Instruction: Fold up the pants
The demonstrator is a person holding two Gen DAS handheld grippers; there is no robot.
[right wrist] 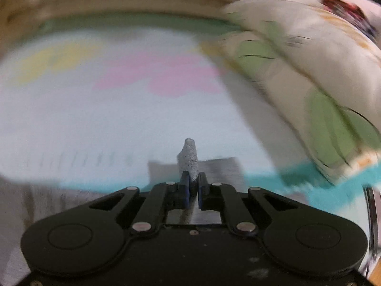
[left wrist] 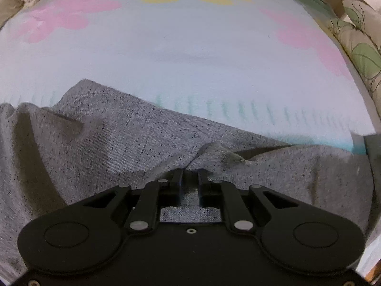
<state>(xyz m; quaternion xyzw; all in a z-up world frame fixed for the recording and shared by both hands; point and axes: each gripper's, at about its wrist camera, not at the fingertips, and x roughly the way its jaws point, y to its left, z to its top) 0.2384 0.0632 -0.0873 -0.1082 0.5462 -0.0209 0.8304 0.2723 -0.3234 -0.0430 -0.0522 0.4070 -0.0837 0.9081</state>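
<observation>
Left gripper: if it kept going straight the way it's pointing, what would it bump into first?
Most likely the grey pants. The left gripper already pinches a raised fold of them, and more grey cloth lies just ahead. Beyond that comes the flowered bedsheet, though depth is hard to judge.

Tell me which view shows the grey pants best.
Left wrist view: the grey pants fill its sharp lower half, creases plain. The right wrist view is blurred, showing a pinched tuft in the right gripper.

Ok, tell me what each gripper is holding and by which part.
Both hold the grey pants. The left gripper pinches a raised fold of the fabric; the right gripper clamps a bunched edge sticking up between its pads.
</observation>
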